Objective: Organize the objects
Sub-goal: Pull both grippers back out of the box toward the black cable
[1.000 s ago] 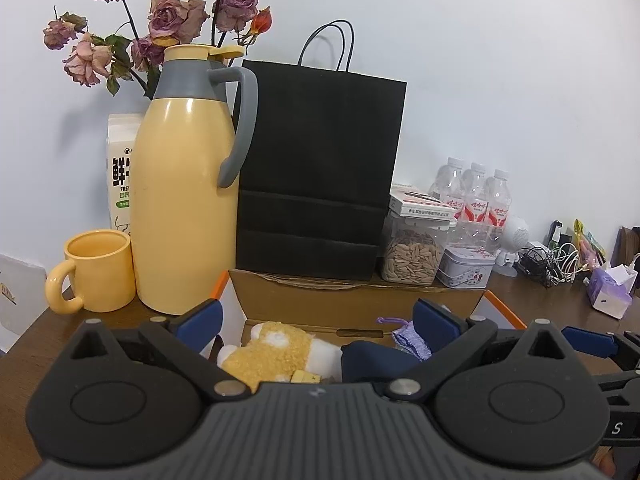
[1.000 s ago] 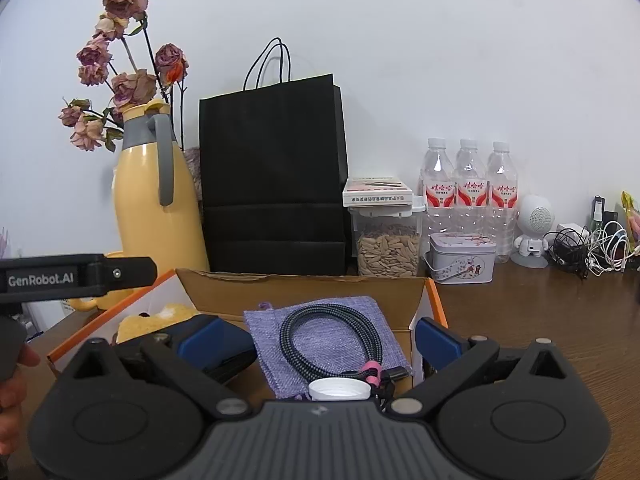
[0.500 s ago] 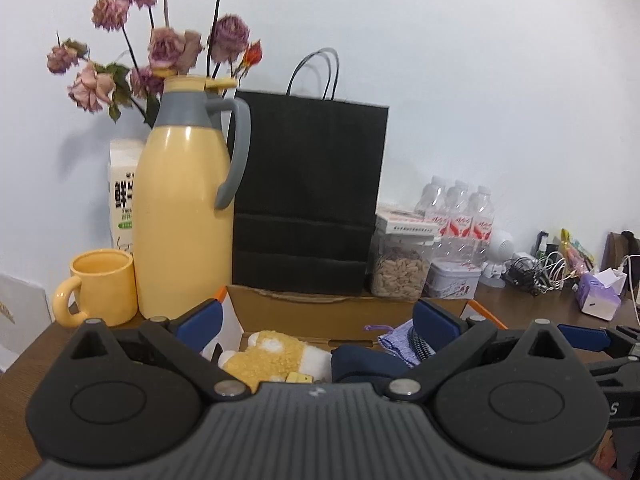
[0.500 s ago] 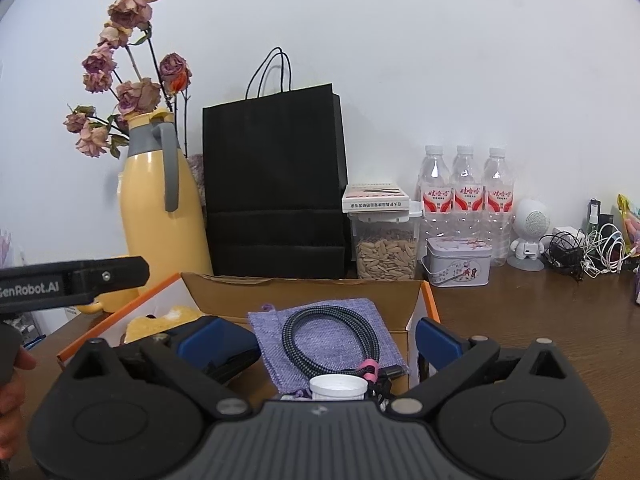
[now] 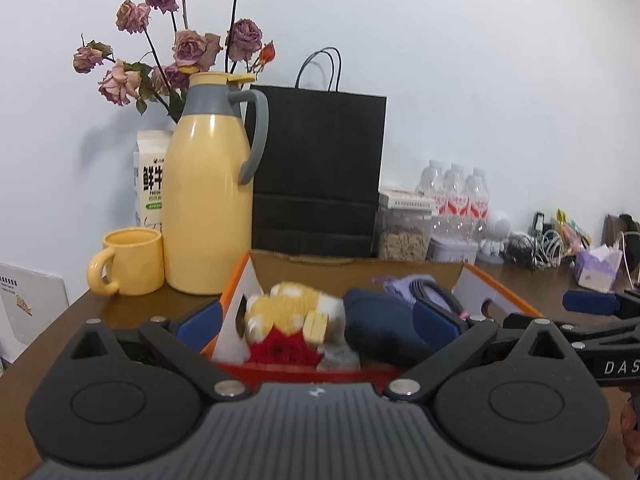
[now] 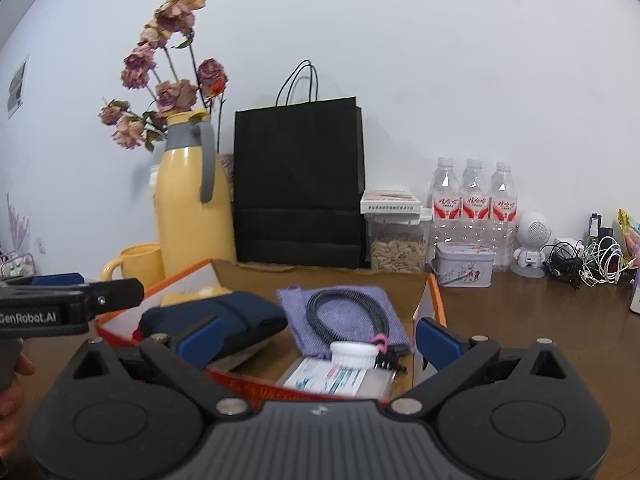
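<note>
Left claw [image 5: 318, 318] was spread wide and gripped nothing, poised above the near edge of the open cardboard box [image 5: 360, 270] on the brown tabletop [image 5: 132, 306]. Left of the box stood a yellow mug [image 5: 130, 260], touching or just beside a tall yellow thermos jug [image 5: 208, 208] with a grey handle; a milk carton [image 5: 150, 182] and dried roses [image 5: 188, 46] stood behind it. Inside the box, from left: a yellow and white plush toy [image 5: 292, 312] with red below it, a dark navy pouch [image 5: 380, 326], then a purple cloth [image 6: 344, 314] carrying a coiled black cable [image 6: 340, 312]. A white-capped item [image 6: 352, 354] and a printed packet [image 6: 332, 378] lay at the near right corner. Behind the box stood a black paper bag [image 6: 300, 184], then a clear canister [image 6: 396, 246], a small tin [image 6: 464, 266], three water bottles [image 6: 474, 200] and tangled cables [image 6: 584, 258]. Right claw [image 6: 318, 340] was likewise spread wide and empty, above the box's near right part.
</note>
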The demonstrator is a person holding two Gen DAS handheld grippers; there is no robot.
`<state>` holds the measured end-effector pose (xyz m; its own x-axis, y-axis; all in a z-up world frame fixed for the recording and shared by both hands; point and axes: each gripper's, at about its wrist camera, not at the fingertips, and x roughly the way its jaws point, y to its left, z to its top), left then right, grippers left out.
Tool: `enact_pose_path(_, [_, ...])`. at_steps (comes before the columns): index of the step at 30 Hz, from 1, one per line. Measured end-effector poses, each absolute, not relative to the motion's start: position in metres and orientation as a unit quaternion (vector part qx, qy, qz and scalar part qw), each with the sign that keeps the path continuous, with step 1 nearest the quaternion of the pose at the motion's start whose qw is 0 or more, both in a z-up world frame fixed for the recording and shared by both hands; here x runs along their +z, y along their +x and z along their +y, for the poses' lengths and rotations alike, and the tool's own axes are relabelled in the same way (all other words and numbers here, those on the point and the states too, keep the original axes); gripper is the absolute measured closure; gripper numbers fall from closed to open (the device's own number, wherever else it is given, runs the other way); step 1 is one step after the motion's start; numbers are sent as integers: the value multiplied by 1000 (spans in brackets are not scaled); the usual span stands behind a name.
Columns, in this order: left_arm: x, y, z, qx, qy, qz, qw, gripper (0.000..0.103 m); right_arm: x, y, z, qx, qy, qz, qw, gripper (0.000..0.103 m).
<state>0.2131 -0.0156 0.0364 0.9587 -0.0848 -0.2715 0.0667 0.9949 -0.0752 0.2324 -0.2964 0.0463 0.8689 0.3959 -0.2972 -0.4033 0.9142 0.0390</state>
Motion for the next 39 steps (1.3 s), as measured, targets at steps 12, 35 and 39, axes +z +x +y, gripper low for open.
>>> enact_pose_path(12, [10, 189, -3, -22, -15, 204, 979, 0, 21, 201, -292, 220, -28, 193, 956, 0])
enact_pose_path(35, [-21, 221, 14, 12, -37, 309, 950, 0, 1, 205, -287, 211, -35, 247, 945, 0])
enact_pose_path(39, [-24, 235, 12, -7, -45, 326, 944, 0, 1, 206, -287, 208, -35, 248, 946, 0])
